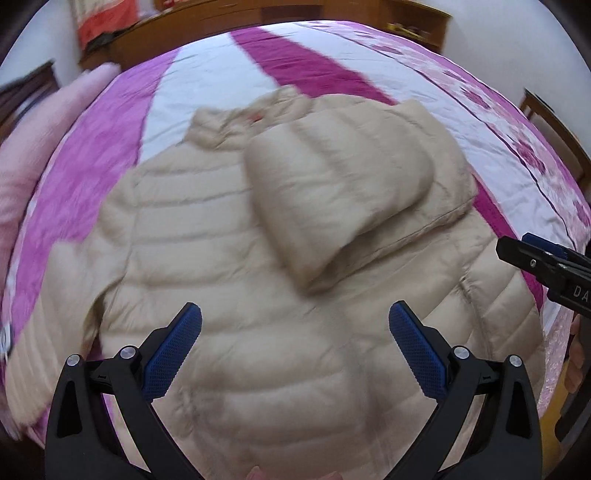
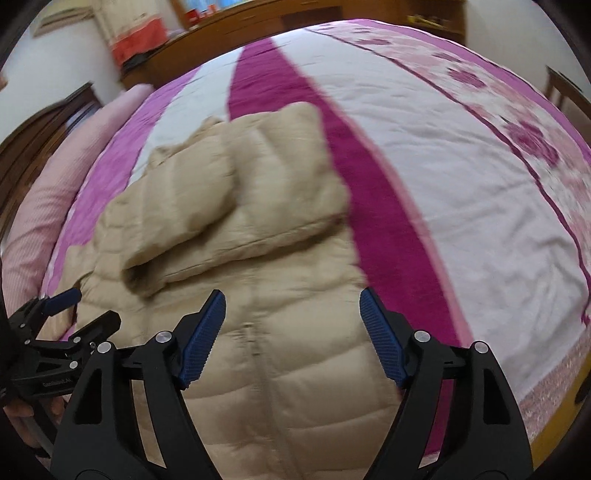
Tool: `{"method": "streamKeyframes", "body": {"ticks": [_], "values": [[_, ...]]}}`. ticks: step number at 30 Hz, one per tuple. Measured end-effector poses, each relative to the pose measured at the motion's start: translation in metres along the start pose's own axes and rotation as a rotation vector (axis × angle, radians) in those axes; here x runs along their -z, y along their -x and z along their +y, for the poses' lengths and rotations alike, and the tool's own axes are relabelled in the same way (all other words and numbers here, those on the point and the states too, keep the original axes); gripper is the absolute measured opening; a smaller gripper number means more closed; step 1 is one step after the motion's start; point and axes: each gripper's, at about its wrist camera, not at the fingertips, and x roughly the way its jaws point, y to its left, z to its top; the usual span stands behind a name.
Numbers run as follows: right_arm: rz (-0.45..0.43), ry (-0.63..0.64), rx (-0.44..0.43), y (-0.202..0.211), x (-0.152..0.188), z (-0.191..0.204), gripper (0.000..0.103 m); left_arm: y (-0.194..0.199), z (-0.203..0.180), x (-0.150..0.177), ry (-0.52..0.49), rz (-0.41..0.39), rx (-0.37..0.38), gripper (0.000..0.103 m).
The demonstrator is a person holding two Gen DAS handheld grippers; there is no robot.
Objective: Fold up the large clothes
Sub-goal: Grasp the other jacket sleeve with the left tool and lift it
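Note:
A beige quilted puffer jacket (image 1: 236,295) lies flat on the bed, collar at the far end. Its right sleeve (image 1: 332,192) is folded across the chest. The jacket also shows in the right wrist view (image 2: 280,354), with the folded sleeve (image 2: 236,221) across it. My left gripper (image 1: 295,332) is open and empty, hovering above the jacket's lower body. My right gripper (image 2: 291,325) is open and empty above the jacket's zipper and right edge. The right gripper also shows at the right edge of the left wrist view (image 1: 546,262), and the left gripper at the left of the right wrist view (image 2: 77,314).
The bed is covered with a pink, magenta and white floral quilt (image 2: 443,166). A pink pillow (image 1: 33,155) lies at the left. A wooden headboard and cabinet (image 2: 258,22) stand behind the bed. A wooden chair (image 1: 554,122) stands at the right.

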Motion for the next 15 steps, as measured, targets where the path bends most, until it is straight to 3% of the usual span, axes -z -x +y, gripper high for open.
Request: {"method": "streamKeyframes", "body": {"ticks": [7,15], "values": [[-0.011,-0.047,0.023,0.004,0.0,-0.03,0.076,-0.015,-0.033,-0.034,-0.07,0.013,0.084,0.098],[-0.013,-0.079,0.02,-0.002,0.0,-0.043,0.076,-0.037,-0.066,-0.066,-0.211,-0.013,0.0,0.098]]}}
